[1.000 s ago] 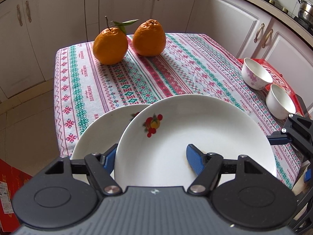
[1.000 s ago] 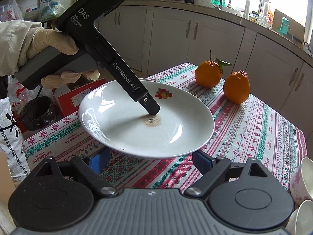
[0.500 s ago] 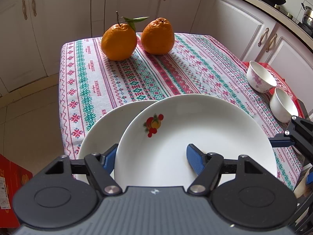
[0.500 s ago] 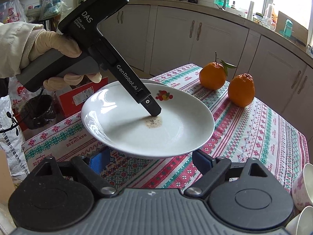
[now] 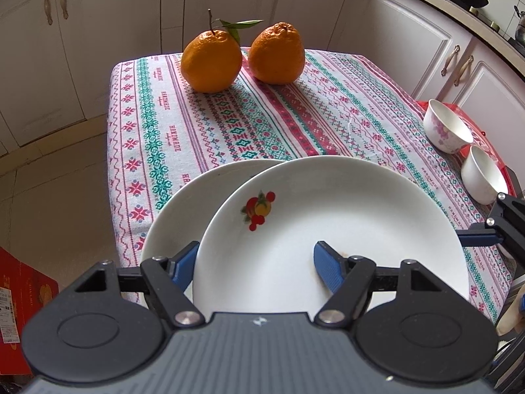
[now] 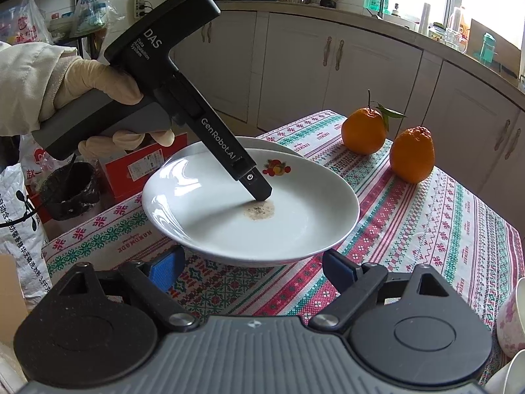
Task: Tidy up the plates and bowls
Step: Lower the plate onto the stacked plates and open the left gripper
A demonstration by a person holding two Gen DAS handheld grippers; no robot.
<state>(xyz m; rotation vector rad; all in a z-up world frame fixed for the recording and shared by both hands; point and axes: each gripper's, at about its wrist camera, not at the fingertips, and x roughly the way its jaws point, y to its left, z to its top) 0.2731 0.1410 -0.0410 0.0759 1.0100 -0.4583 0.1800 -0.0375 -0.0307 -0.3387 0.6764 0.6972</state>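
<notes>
The decorated plate (image 5: 328, 216) has drifted a little farther over the counter (image 5: 229, 124) in the last second, so stacking looks close. It hangs tilted above the plain plate (image 5: 197, 197), its near rim clamped in the left tool (image 5: 256, 262). The right tool (image 6: 252, 269) waits just beside it, spread and empty.

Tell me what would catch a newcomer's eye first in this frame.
Probably the white plate with a fruit motif, held over the patterned tablecloth by the left gripper, above a second plate. Next, the two oranges at the far end and the two bowls at the right edge.
</notes>
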